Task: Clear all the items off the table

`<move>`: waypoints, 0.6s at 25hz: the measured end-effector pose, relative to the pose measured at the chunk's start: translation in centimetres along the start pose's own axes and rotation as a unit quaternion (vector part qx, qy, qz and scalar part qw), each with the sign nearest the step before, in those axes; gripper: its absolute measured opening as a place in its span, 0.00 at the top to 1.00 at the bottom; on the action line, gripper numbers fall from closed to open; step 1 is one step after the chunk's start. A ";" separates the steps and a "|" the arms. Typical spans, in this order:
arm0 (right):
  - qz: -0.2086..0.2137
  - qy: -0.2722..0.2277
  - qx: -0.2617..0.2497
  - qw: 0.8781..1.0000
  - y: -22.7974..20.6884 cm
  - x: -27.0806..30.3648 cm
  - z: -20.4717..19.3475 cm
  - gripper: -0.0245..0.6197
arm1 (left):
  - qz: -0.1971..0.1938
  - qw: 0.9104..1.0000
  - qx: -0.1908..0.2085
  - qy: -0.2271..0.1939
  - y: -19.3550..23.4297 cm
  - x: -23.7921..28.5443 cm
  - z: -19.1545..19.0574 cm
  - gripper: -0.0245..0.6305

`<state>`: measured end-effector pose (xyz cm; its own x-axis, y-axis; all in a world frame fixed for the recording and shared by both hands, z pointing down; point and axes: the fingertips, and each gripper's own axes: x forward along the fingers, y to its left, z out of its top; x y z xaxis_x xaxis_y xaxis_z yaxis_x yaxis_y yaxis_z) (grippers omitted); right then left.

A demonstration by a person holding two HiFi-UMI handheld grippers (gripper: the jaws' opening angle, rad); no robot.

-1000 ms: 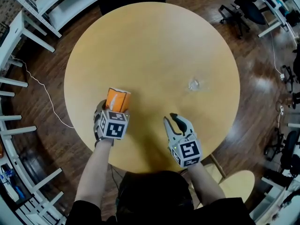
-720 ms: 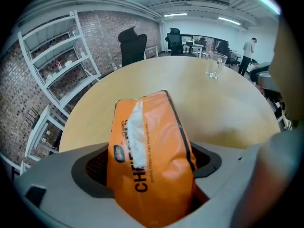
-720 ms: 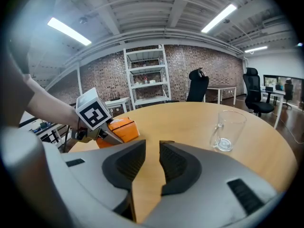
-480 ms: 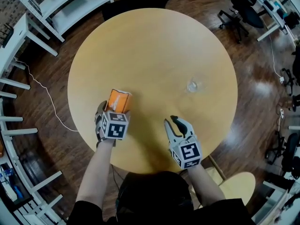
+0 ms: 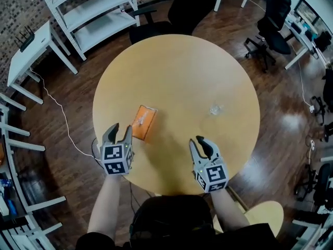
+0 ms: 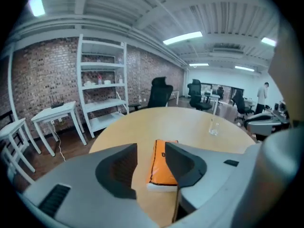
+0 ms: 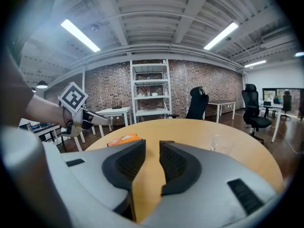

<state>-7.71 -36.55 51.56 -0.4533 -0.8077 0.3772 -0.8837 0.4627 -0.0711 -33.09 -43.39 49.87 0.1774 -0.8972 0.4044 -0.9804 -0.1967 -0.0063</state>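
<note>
**A:** orange packet (image 5: 143,122) lies flat on the surface (image 5: 177,66), just ahead of the left gripper (image 5: 119,130). Its jaws are closing on nothing.

**B:** I'd reopen, come in low and pinch the near edge. Right gripper (image 5: 198,142) is empty, jaws slightly apart. There's a small glass (image 5: 215,109) too, I think.

A round, pale wooden table (image 5: 177,72) stands on a dark, glossy plank floor (image 5: 281,87). Beyond its far edge are a black office chair (image 5: 190,7) and a white open shelving unit (image 5: 99,12), set against a brick wall (image 6: 42,80). A small white desk (image 5: 36,46) sits off the left edge. More black chairs (image 5: 273,20) stand off the far right. Long strip lights (image 7: 80,34) cross a ribbed ceiling (image 7: 152,13).
</note>
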 end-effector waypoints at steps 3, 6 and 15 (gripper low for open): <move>-0.008 -0.027 -0.016 0.999 0.7 -2.0 2.1 0.81 | 0.040 0.996 -0.030 -0.077 2.6 -4.8 1.9 0.87; -0.032 -0.053 -0.027 0.998 0.9 -4.7 3.6 0.90 | 0.062 0.989 -0.051 -0.124 4.5 -10.2 1.9 0.94; -0.131 -0.088 -0.017 0.987 0.1 -12.2 3.8 0.96 | 0.046 0.967 -0.138 -0.208 5.1 -20.9 -0.5 0.96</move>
<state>-2.76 -28.05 43.47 -0.2248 -0.9511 0.2117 -0.9704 0.2383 0.0401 -41.86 -25.47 41.86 0.0516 -0.9986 0.0107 -0.9691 -0.0475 0.2421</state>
